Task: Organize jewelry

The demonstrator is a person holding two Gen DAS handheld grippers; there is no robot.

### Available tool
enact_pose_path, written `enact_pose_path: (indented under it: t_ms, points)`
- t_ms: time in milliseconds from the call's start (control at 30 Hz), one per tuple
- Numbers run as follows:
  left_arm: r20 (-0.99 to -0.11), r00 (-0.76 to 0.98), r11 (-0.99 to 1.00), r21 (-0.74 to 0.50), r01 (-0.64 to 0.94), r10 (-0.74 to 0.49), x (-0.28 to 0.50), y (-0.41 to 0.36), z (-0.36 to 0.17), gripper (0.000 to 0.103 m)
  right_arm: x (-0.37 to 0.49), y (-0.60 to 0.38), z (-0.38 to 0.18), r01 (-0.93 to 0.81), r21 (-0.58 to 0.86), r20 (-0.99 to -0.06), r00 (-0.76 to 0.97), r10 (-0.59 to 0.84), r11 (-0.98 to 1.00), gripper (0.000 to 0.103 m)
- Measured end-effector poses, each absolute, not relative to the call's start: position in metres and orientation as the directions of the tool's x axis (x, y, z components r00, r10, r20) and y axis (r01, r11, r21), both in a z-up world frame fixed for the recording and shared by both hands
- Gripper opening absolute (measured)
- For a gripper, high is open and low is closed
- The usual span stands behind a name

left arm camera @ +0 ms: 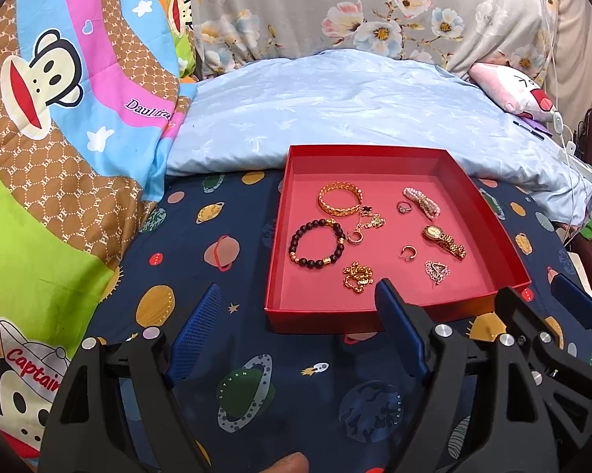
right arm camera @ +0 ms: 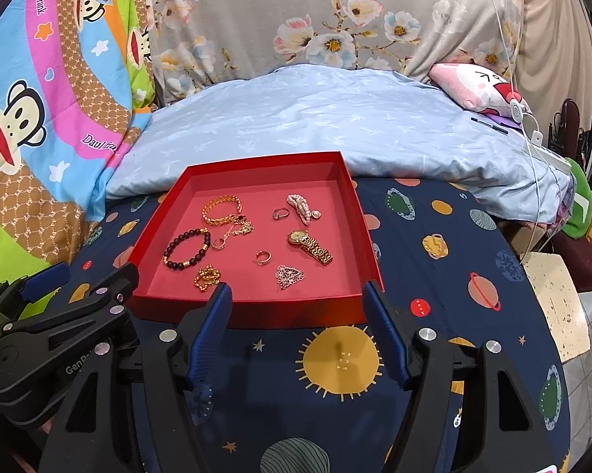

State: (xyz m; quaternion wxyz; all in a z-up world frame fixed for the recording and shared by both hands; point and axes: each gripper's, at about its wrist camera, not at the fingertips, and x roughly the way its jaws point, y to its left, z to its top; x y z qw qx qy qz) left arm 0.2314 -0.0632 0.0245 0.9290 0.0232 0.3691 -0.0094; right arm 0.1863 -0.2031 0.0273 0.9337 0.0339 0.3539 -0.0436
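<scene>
A shallow red cardboard box lid [left arm camera: 280, 315] lies on the navy planet-print bed sheet [left arm camera: 225, 354], against a pale blue pillow [left arm camera: 335, 102]. Inside it lie a gold chain bangle [left arm camera: 340, 198], a dark beaded bracelet [left arm camera: 316, 245], a gold wristwatch [right arm camera: 310, 245], a pink pearl hair clip [right arm camera: 303, 206], a small ring [right arm camera: 281, 213] and a silver filigree brooch [right arm camera: 289, 276], all apart. The left gripper [left arm camera: 297, 295] and right gripper [right arm camera: 296, 289] both hover at the lid's near edge, jaws spread wide and holding nothing
</scene>
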Motion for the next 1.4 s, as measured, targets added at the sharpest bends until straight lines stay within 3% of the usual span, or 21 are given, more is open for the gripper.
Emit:
enact_pose_path:
  t_ms: [1400]
  points:
    - [-0.677, 0.736, 0.998, 0.057, 0.028, 0.018, 0.2253, -0.0663, 0.0298, 0.078, 0.1803, -0.207, 0.0295, 0.113, 0.032, -0.658, 0.75, -0.064, 0.993, 0.067]
